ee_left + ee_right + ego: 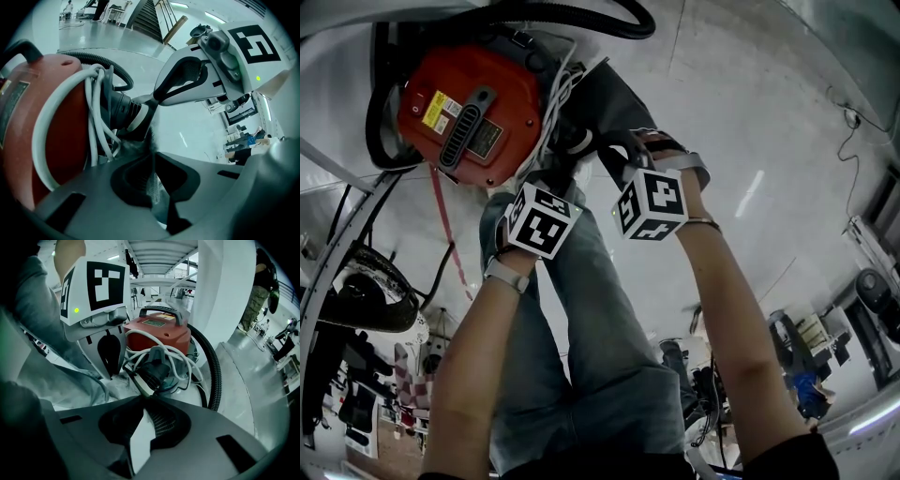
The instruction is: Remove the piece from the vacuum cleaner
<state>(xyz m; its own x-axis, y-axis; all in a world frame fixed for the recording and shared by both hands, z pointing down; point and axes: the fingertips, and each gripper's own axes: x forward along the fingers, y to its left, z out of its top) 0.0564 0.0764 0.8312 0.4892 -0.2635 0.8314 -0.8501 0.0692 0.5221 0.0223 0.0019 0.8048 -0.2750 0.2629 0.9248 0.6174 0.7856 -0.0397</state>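
Note:
The red vacuum cleaner (469, 112) lies on the floor with a white cord (173, 355) bundled against it. A black ribbed connector (152, 373) with a pale ring (137, 121) sticks out of its near end. My right gripper (145, 398) is shut on a thin dark strip (133, 380) that runs to that connector. My left gripper (151, 140) is right beside it, shut on a fold of grey cloth (136, 147). I cannot tell whether that cloth belongs to the vacuum. In the head view both marker cubes (542, 220) (652, 204) hide the fingertips.
A black corrugated hose (213, 371) loops round the vacuum's right side and over its top (581, 14). A person's leg in jeans (600, 347) runs from the bottom up to the vacuum. A white pillar (225, 287) stands behind, and a person (260, 291) is at the far right.

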